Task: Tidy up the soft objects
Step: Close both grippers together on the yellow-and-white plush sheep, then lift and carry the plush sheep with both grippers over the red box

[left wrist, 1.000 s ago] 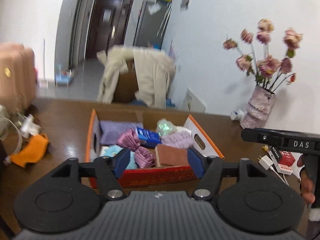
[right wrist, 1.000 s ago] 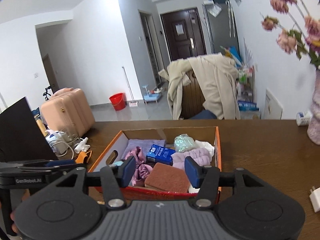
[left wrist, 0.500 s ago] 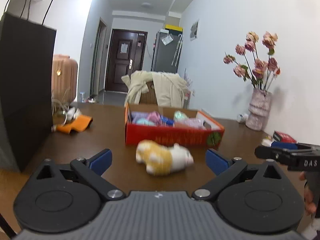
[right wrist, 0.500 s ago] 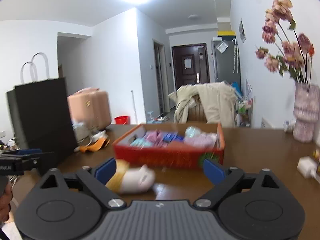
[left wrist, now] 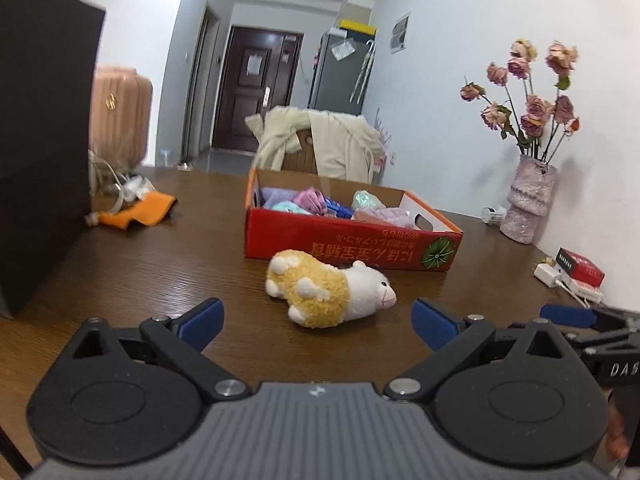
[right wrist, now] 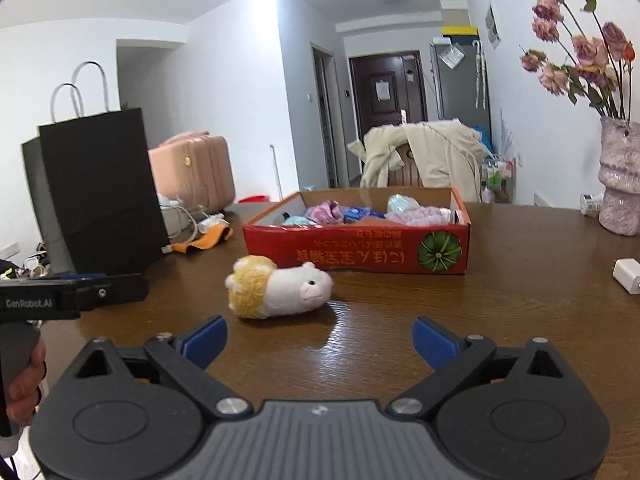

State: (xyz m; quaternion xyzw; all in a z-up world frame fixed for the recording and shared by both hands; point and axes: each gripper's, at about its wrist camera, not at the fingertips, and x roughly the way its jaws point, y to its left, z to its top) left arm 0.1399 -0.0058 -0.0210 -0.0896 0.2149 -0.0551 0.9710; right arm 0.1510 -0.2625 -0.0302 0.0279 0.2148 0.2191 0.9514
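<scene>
Landmark: one red cardboard box [left wrist: 348, 246], long and low, open on top, on the brown wood table [left wrist: 168, 264].
Toy sheep: one, soft and fluffy, yellow wool and white face [left wrist: 330, 289]; lying on its side on the table just in front of the box, not touching it.
In the box: a pile of soft things [right wrist: 376, 213], purple, pink, blue, pale green; too mixed up to count.
Left gripper [left wrist: 316, 322]: two blue pads, jaws just opened wide, nothing gripped; sheep just ahead, near the gap.
Right gripper [right wrist: 318, 338]: two blue pads, jaws just opened wide, holding nothing; sheep ahead, more to its left.
Left of the box: one tall black paper bag [right wrist: 100, 188]; one orange cloth [left wrist: 138, 212].
Right of the box: one bumpy pink vase [left wrist: 528, 200] with dry roses.
</scene>
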